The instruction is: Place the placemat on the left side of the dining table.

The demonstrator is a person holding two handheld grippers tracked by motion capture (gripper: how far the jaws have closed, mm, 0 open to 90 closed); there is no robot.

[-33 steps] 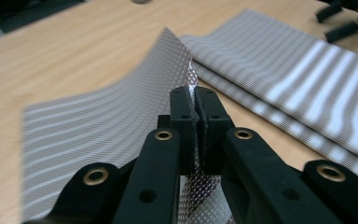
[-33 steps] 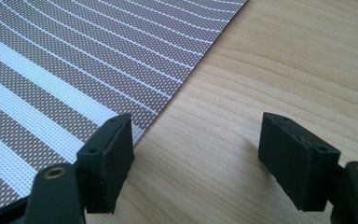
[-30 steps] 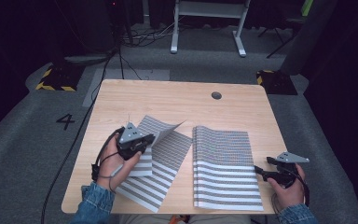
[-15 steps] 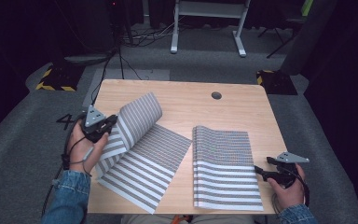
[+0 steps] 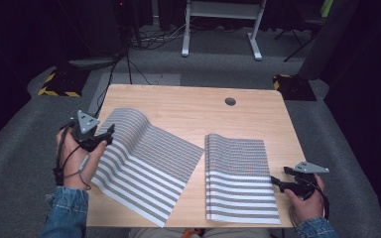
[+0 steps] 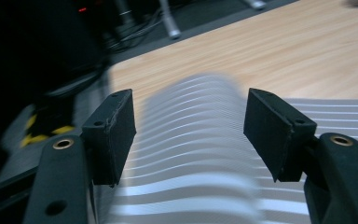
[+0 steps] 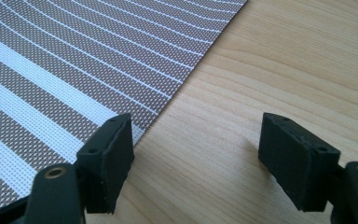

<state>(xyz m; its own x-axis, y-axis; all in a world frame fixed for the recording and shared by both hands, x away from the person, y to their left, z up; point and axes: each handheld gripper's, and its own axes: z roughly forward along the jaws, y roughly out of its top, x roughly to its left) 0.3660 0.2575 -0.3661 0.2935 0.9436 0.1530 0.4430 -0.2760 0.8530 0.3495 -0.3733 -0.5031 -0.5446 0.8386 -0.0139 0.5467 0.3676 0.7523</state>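
Note:
Two brown-and-white striped placemats lie on the wooden table (image 5: pixel 178 106). The left mat (image 5: pixel 144 163) is spread out at an angle, its far-left end still humped above the wood. My left gripper (image 5: pixel 104 139) hovers at that end, open; in the left gripper view (image 6: pixel 191 130) the blurred mat (image 6: pixel 191 163) curves beyond the parted jaws. The right mat (image 5: pixel 240 178) lies straight, its far edge slightly raised. My right gripper (image 5: pixel 278 181) rests open at its right edge; in the right gripper view (image 7: pixel 196 158) the mat's edge (image 7: pixel 51 84) meets my left fingertip (image 7: pixel 109 158), with bare wood between the jaws.
A round cable hole (image 5: pixel 230 101) sits in the table's far right. White desk legs (image 5: pixel 218 29) and cables (image 5: pixel 144 39) stand on the grey floor beyond. Yellow-black striped floor plates (image 5: pixel 59 84) lie beside the far corners.
My left gripper swung left and outward, unfolding the left mat from a folded stack to lying spread, and now stands open. The right gripper and right mat have not moved.

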